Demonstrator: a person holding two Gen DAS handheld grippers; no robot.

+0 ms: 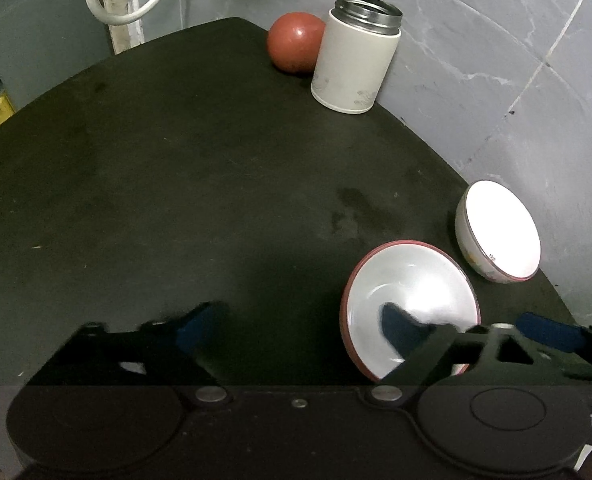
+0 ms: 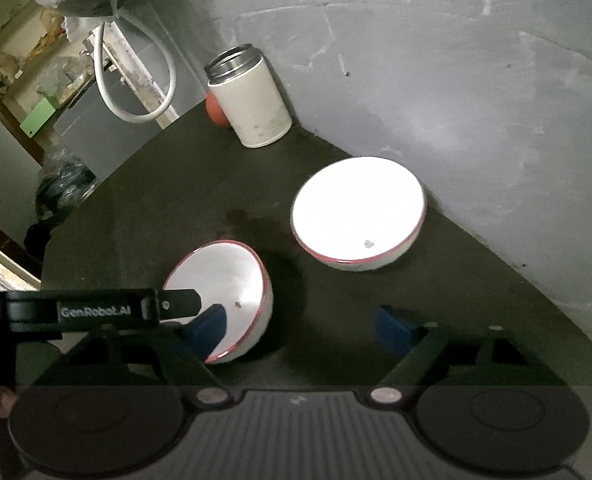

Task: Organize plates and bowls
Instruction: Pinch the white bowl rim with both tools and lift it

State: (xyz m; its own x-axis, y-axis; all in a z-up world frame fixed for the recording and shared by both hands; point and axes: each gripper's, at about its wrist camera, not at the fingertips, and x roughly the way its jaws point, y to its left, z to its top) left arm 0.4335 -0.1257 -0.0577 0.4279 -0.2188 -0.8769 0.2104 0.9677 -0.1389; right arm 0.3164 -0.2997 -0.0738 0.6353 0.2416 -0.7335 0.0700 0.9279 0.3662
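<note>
A dark table (image 2: 476,280) stood against a grey wall (image 2: 456,80). Near the wall sat the larger bowl (image 2: 358,214), upright. Nearer, the smaller red-rimmed bowl (image 1: 410,300) was tilted. The left gripper (image 1: 296,320) was spread wide, one blue pad inside that bowl. The right gripper (image 2: 300,324) was spread too, its left pad at the smaller bowl's rim. Far back stood a cream flask (image 1: 356,54) beside a red ball (image 1: 293,42).
</note>
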